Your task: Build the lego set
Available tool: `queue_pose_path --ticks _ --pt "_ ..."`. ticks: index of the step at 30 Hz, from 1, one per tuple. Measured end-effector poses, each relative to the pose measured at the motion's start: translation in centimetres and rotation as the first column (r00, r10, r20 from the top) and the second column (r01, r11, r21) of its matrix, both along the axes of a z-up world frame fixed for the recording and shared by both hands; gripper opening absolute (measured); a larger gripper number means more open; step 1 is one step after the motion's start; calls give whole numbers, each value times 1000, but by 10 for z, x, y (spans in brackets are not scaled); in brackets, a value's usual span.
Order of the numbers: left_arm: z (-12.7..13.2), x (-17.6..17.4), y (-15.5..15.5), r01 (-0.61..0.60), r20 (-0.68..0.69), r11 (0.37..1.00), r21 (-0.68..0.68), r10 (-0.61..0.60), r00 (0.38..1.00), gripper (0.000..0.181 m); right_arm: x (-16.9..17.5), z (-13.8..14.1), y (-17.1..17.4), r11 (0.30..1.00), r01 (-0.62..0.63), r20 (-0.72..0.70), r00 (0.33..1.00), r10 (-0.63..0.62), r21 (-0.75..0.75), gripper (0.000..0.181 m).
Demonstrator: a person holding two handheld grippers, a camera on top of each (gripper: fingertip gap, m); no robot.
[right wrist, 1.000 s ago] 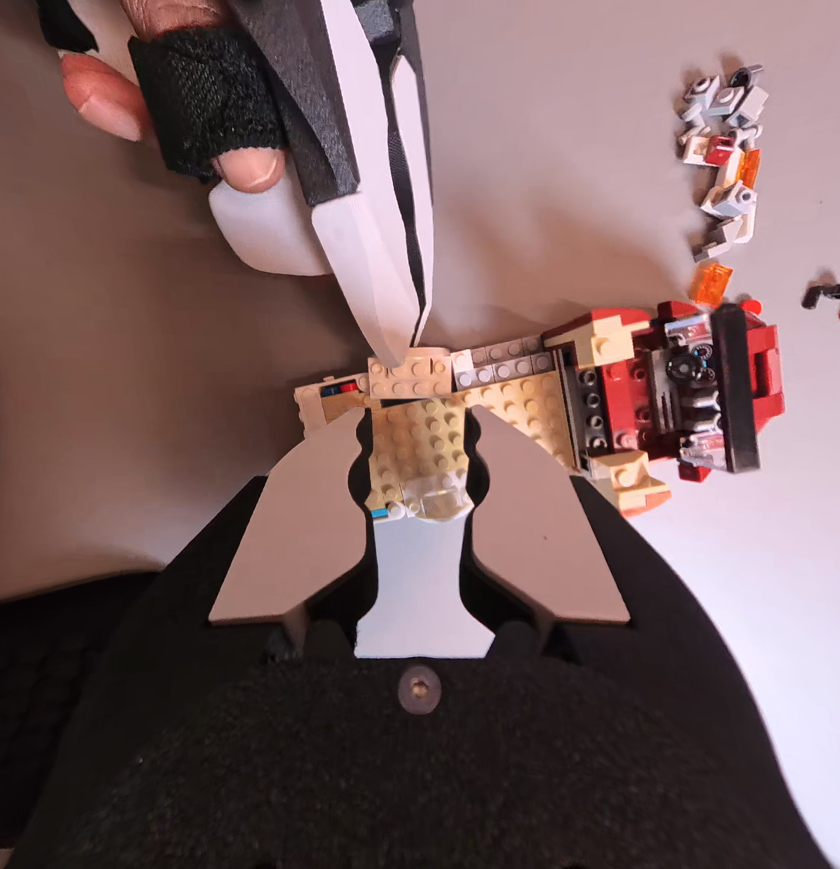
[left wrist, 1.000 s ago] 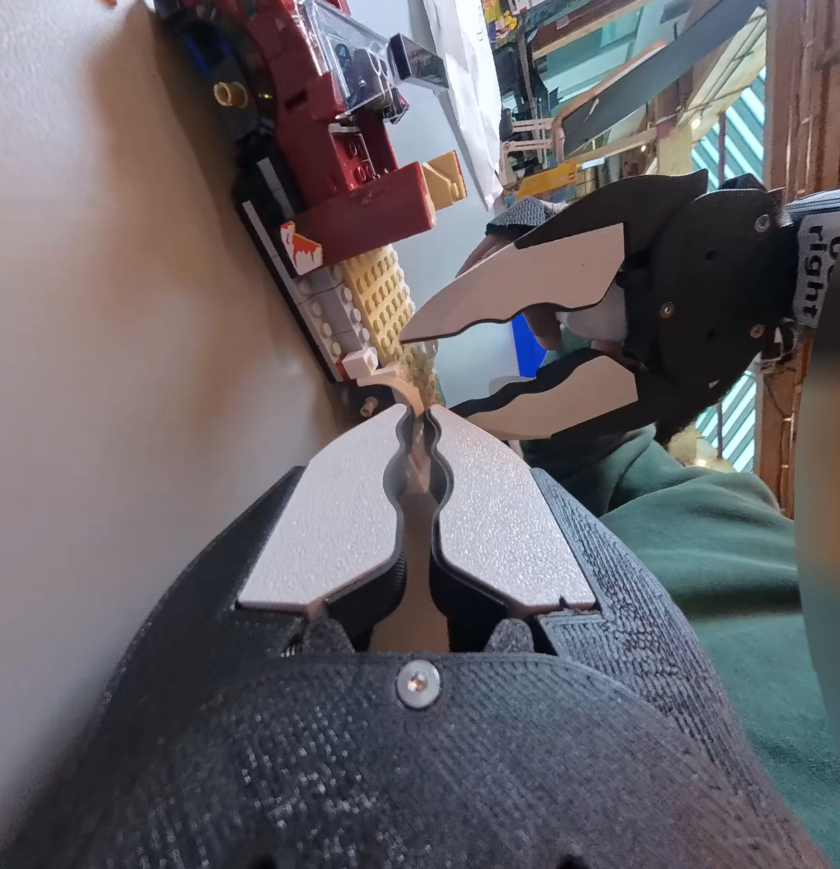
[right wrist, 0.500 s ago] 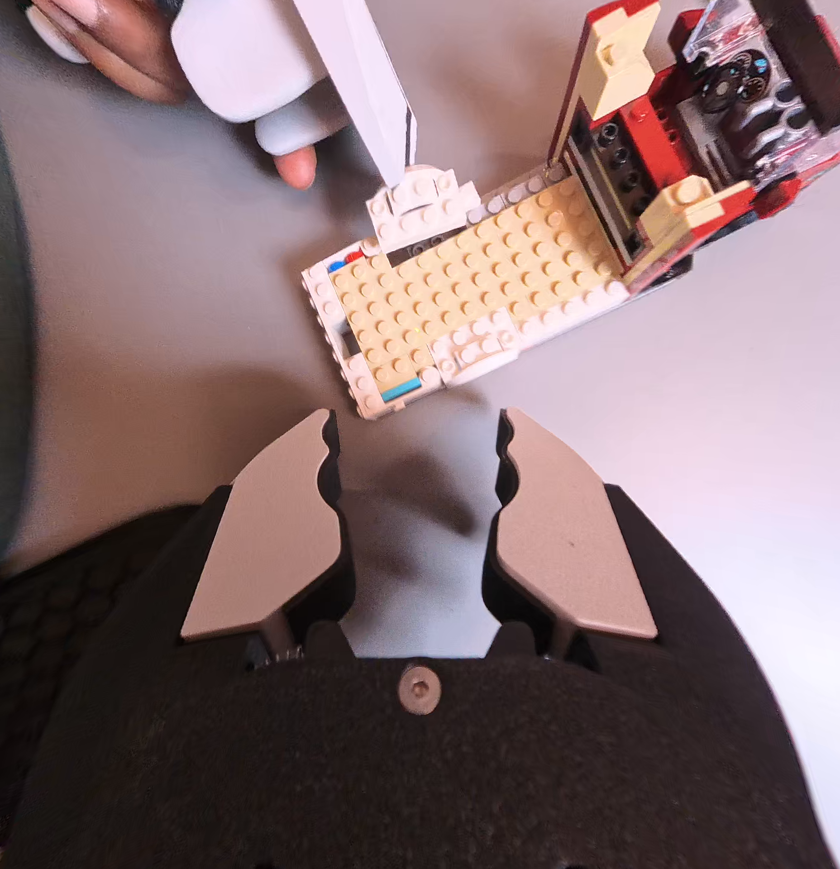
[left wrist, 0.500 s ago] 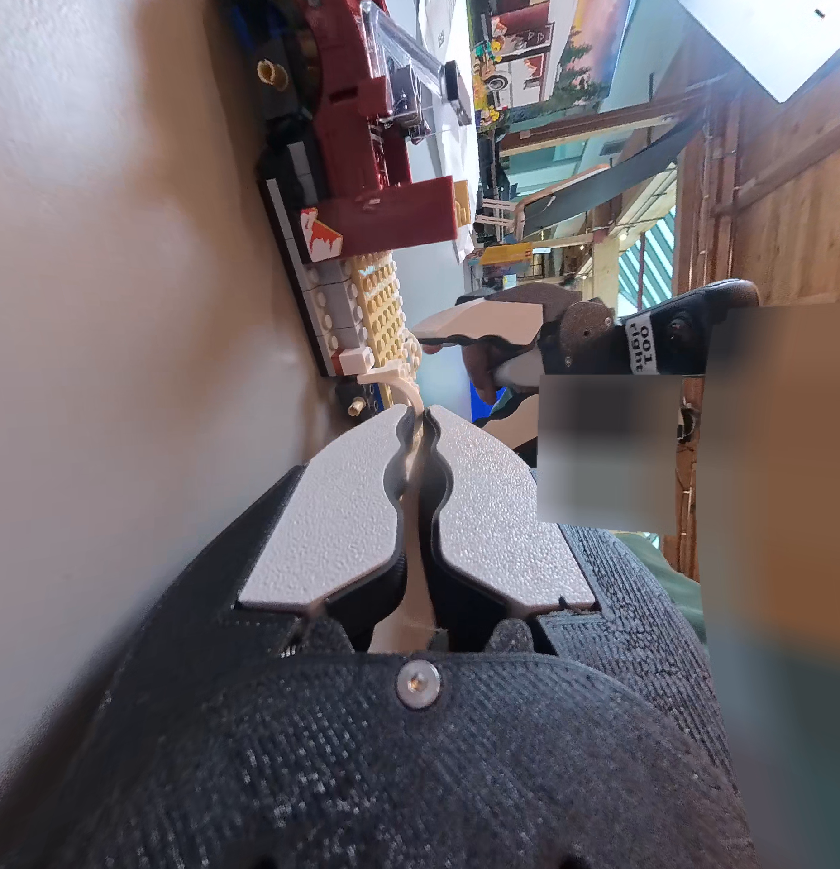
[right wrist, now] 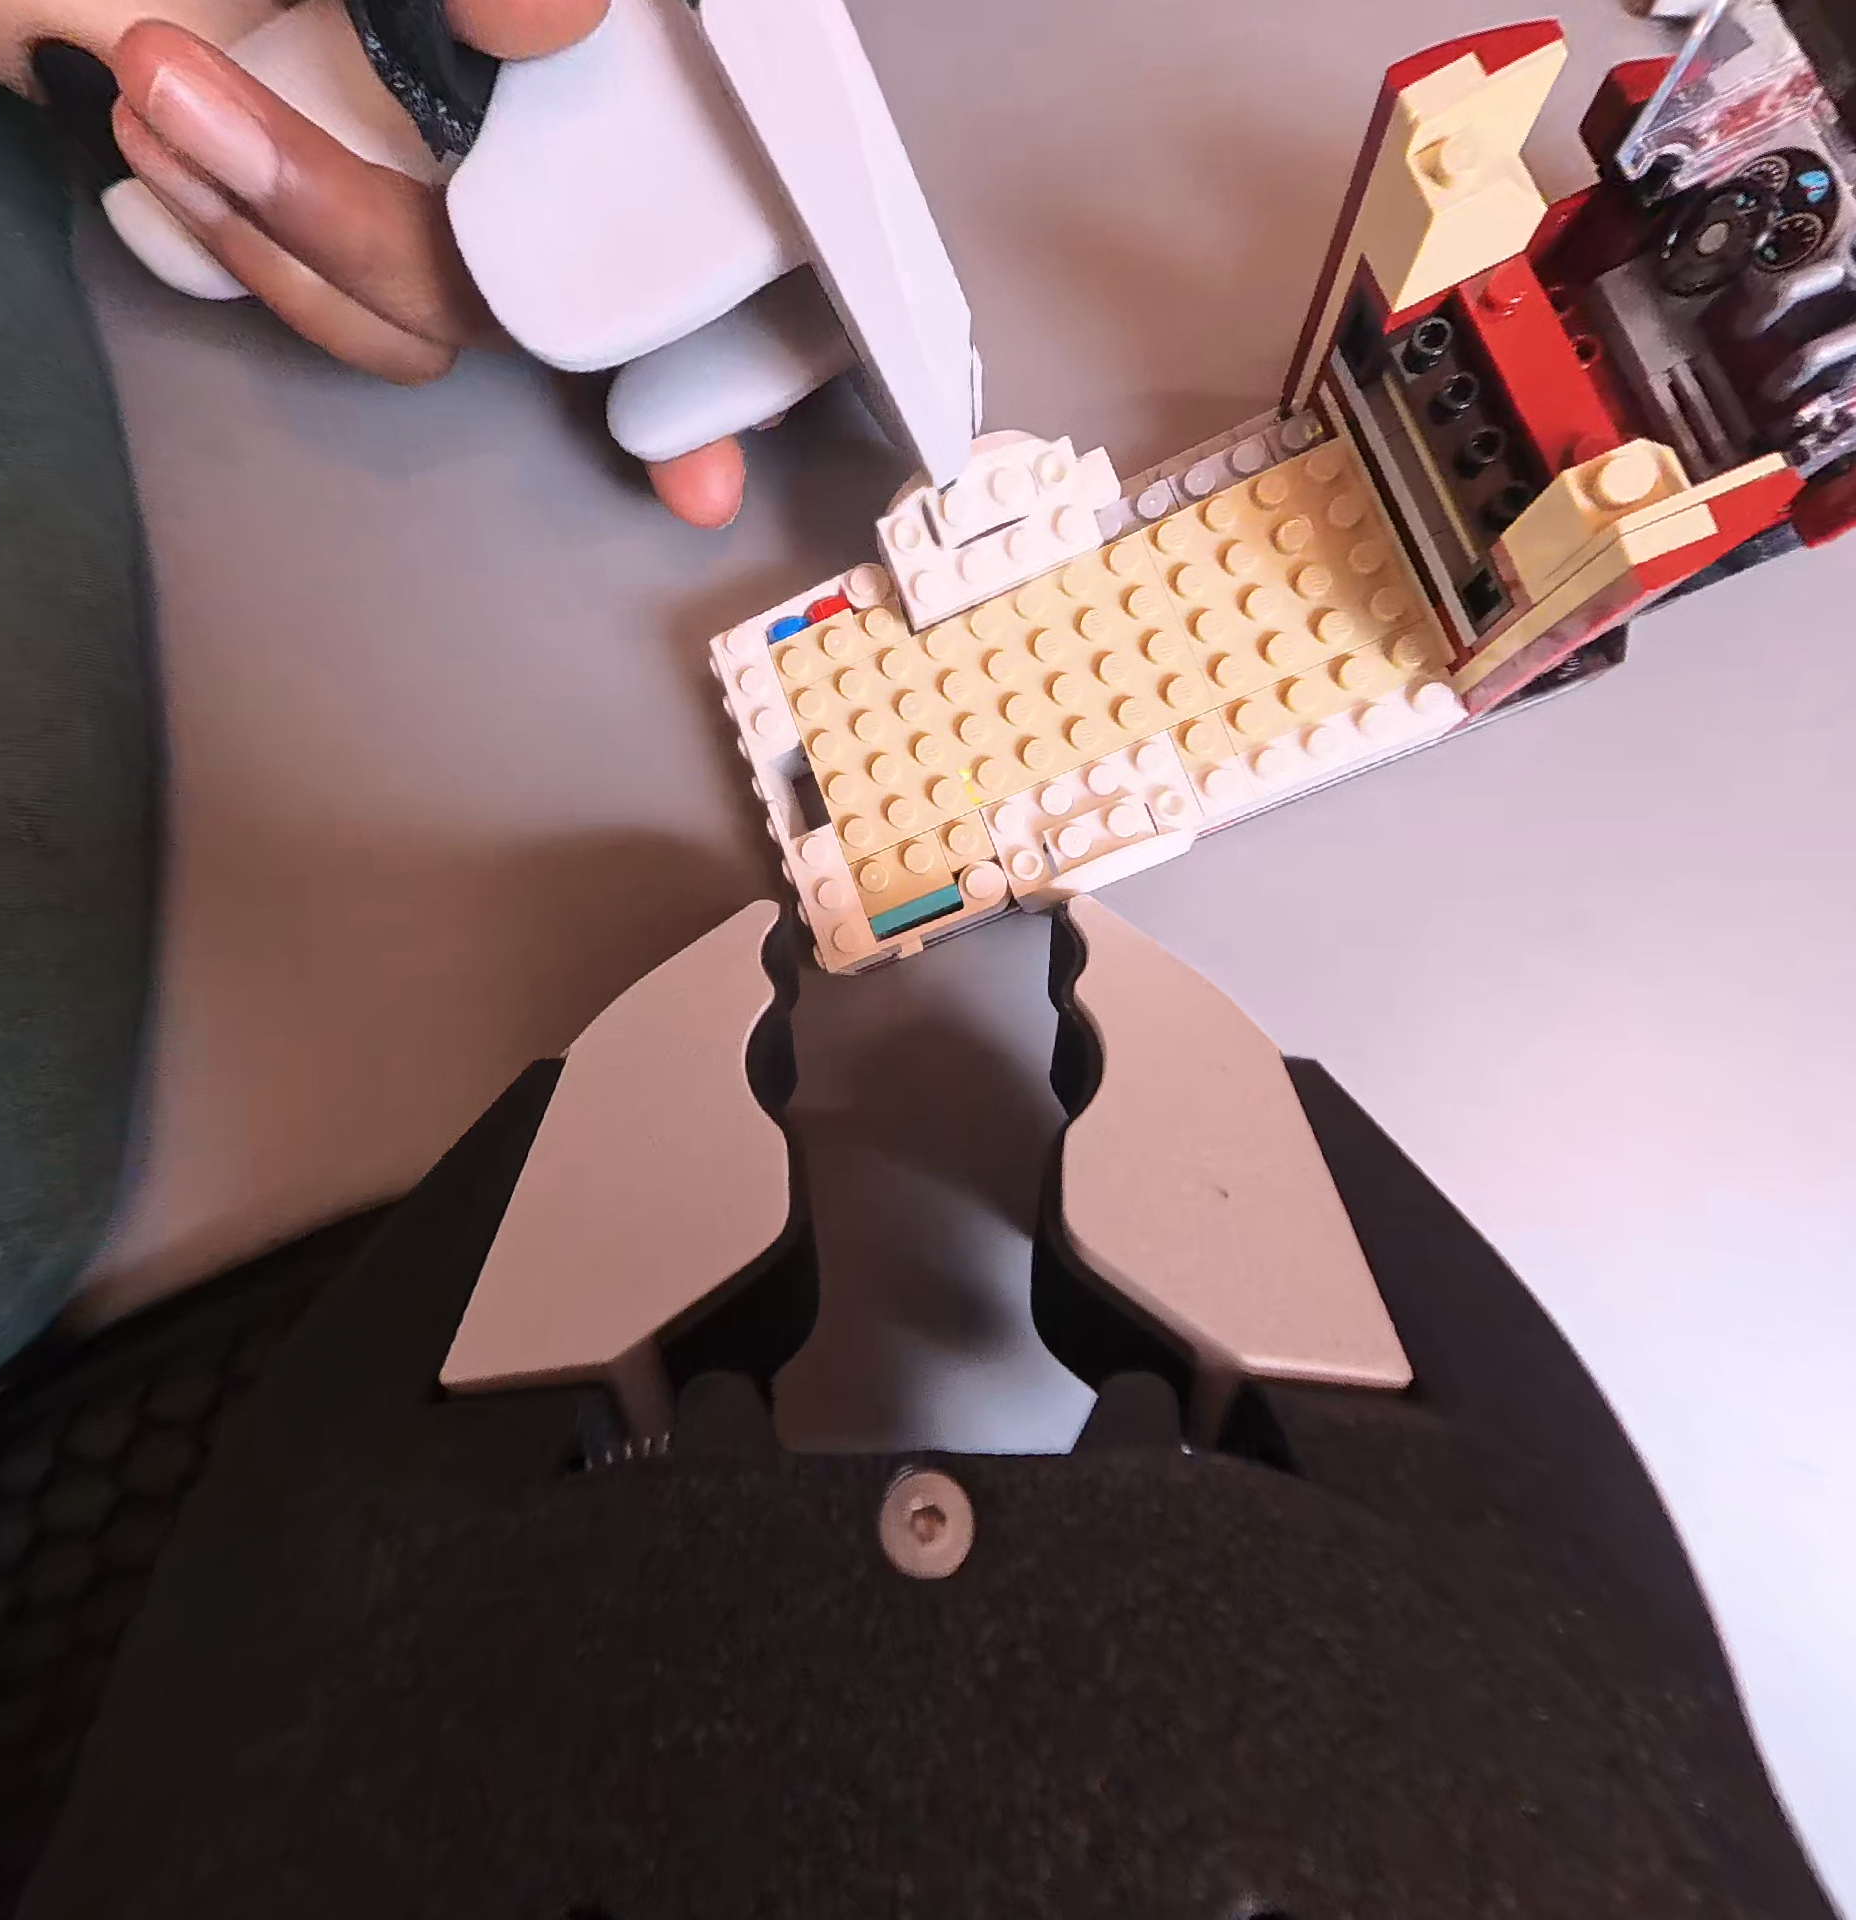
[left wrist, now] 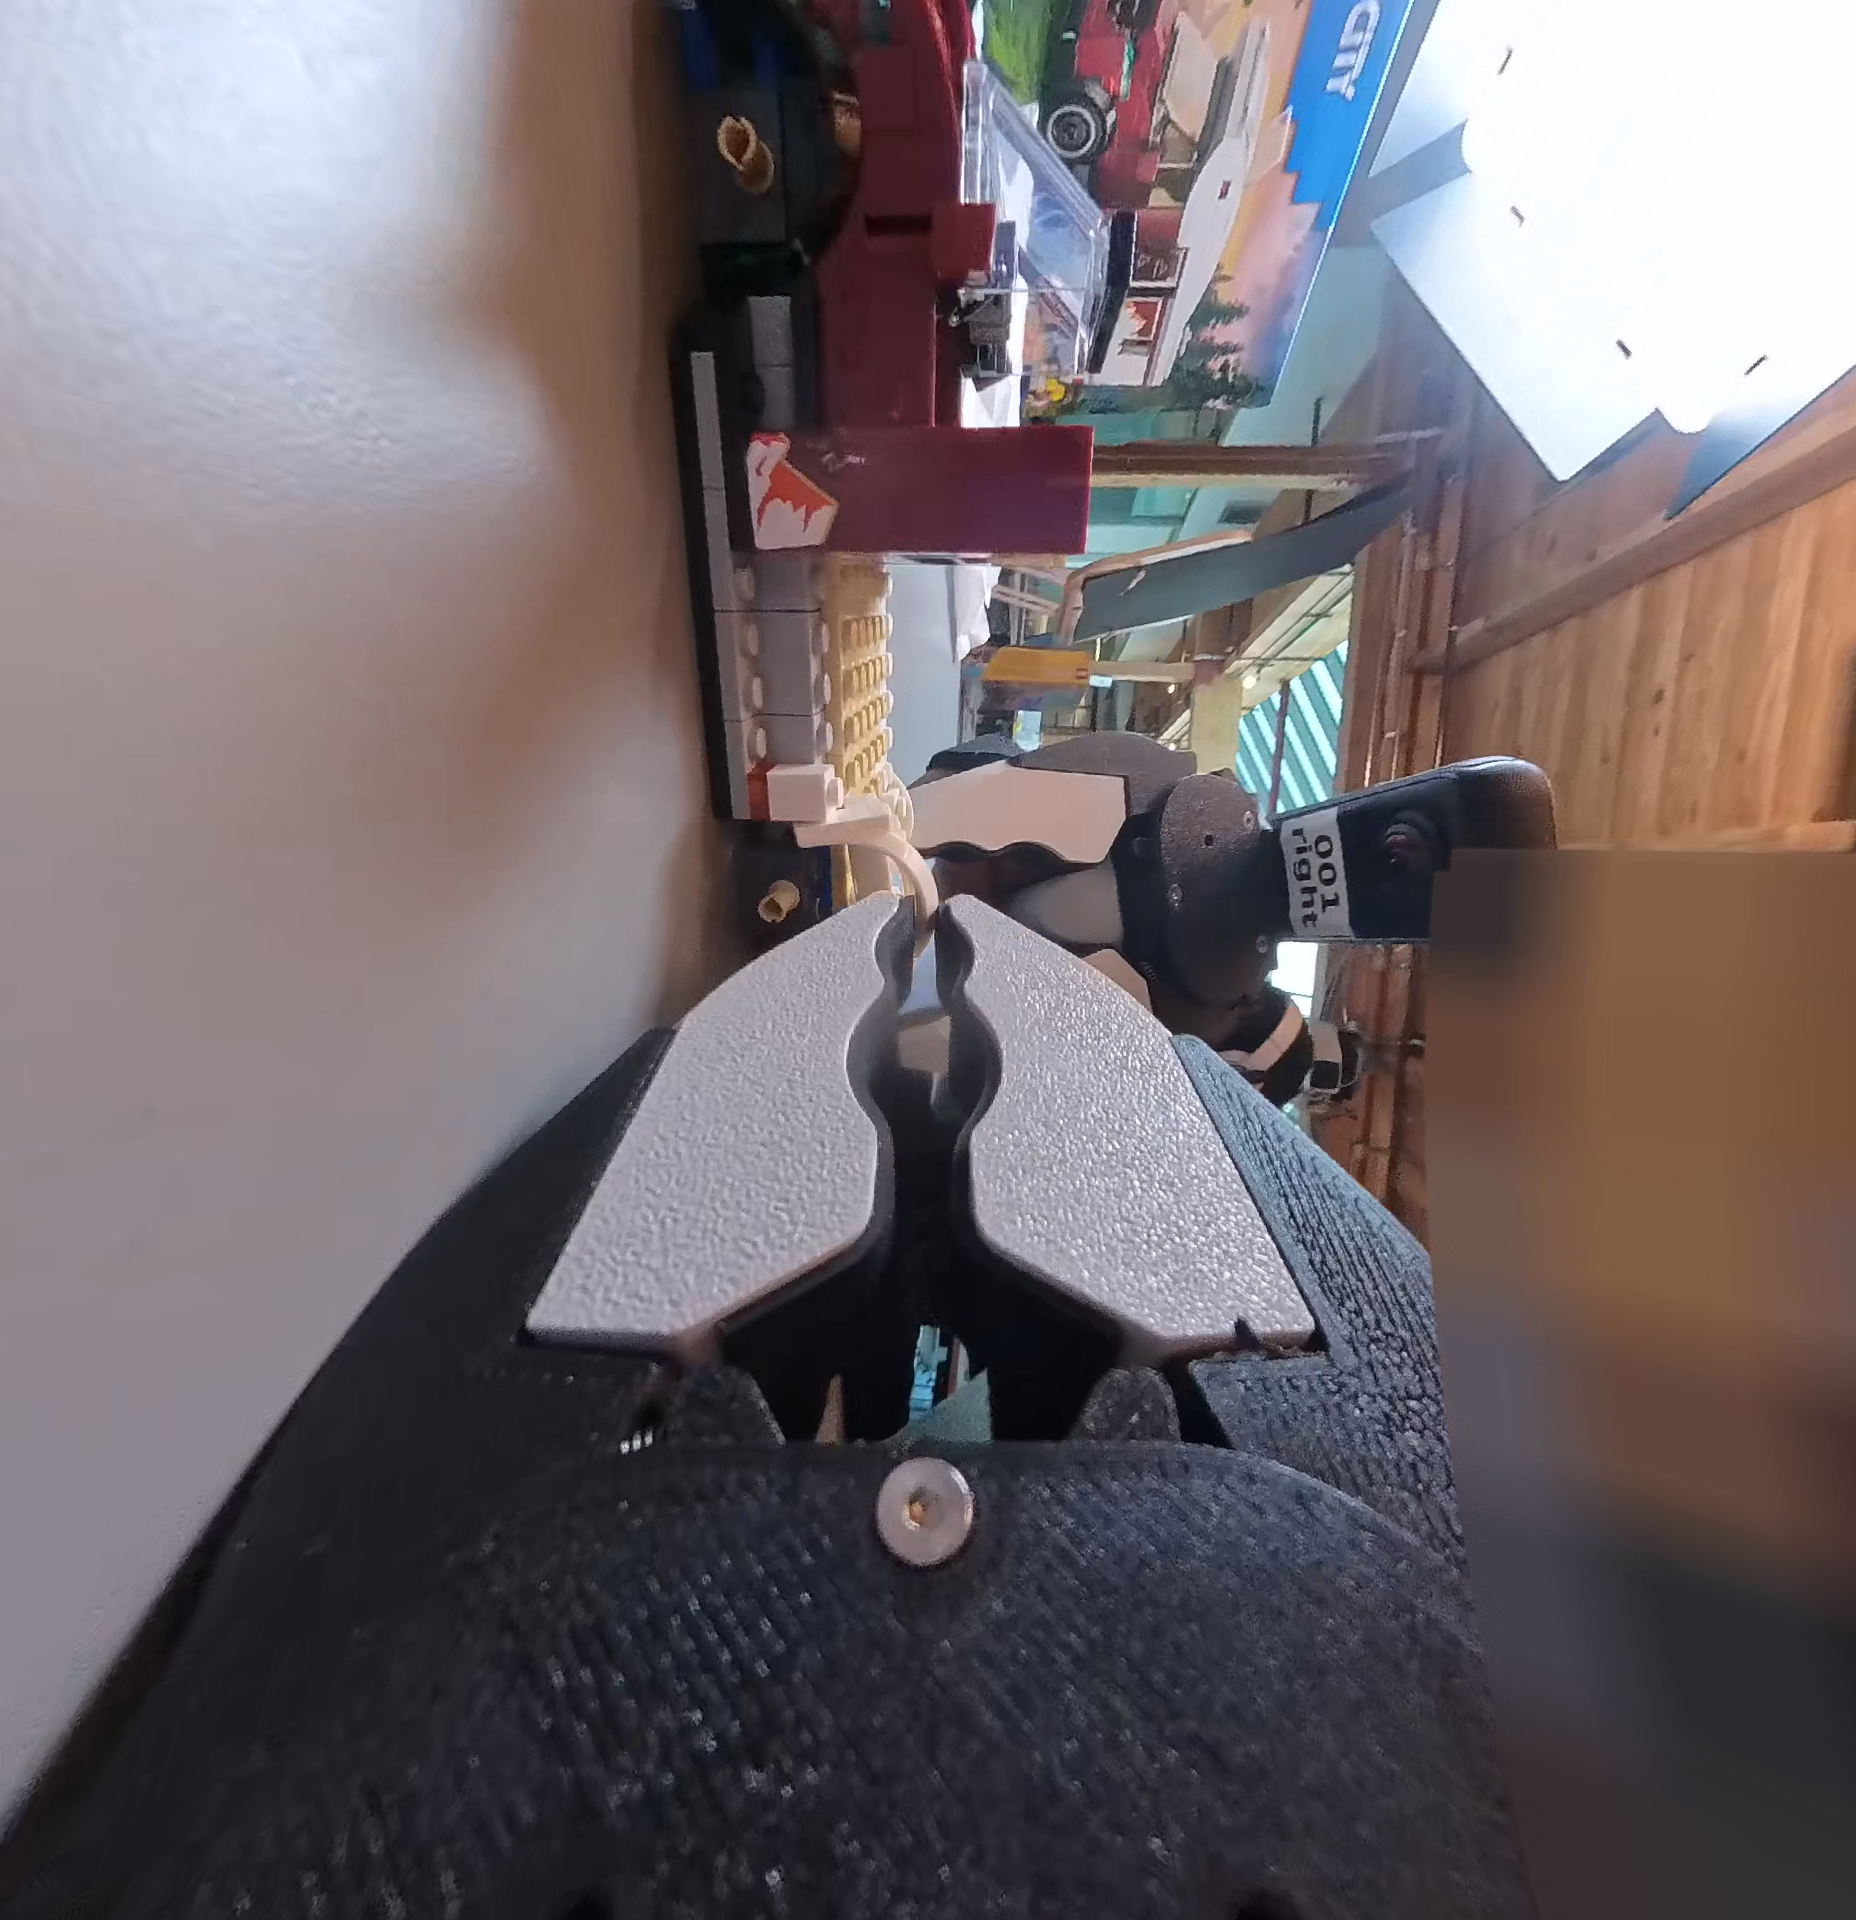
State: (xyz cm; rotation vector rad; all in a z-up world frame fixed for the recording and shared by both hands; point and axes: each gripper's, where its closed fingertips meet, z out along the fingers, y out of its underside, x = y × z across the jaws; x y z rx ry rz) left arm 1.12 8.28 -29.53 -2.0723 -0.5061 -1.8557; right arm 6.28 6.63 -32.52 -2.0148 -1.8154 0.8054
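The left gripper (left wrist: pixel 922 914) has its two fingers almost closed, and between the tips they pinch a thin white curved piece (left wrist: pixel 908 871); in the right wrist view the same gripper (right wrist: pixel 945 457) comes down from above and its tip touches a white arch part (right wrist: pixel 991 530) that sits on the far edge of the lego vehicle (right wrist: pixel 1100 686). The right gripper (right wrist: pixel 919 925) is wide open and holds nothing; its finger tips stand just beside the near edge of the model, the left tip close to the white corner with a small teal tile (right wrist: pixel 911 914). The model lies on a pale grey table (right wrist: pixel 1526 1039); it has a tan studded floor (right wrist: pixel 1059 686) with a white border, and at the far right a dark red cab (right wrist: pixel 1526 312) with tan slopes and a clear windscreen (right wrist: pixel 1713 83). A hand (right wrist: pixel 311 208) holds the left gripper's white handle; behind the model, in the left wrist view, a lego box (left wrist: pixel 1215 187) stands.
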Motion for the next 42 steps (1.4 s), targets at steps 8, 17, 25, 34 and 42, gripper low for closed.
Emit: queue_pose_path --ticks 8,17,25,34,42 --pt "-3 -1 -3 34 -66 999 40 -31 997 4 0 -1 -2 1000 -1 12 1000 1 4 46" --pt "-5 -3 -9 116 -141 991 60 -106 984 4 -1 0 -4 1000 -9 11 1000 9 -3 45" --pt "-6 -5 -12 177 -149 983 56 -167 975 4 -2 -1 -7 1000 -13 14 1000 13 -7 45" --pt "-6 -4 -16 238 -137 971 37 -231 963 4 -2 -1 -8 1000 -16 18 1000 16 4 46" --pt "-7 -5 -16 242 -153 970 35 -234 960 4 -1 4 -9 1000 -16 10 1000 16 -1 45"
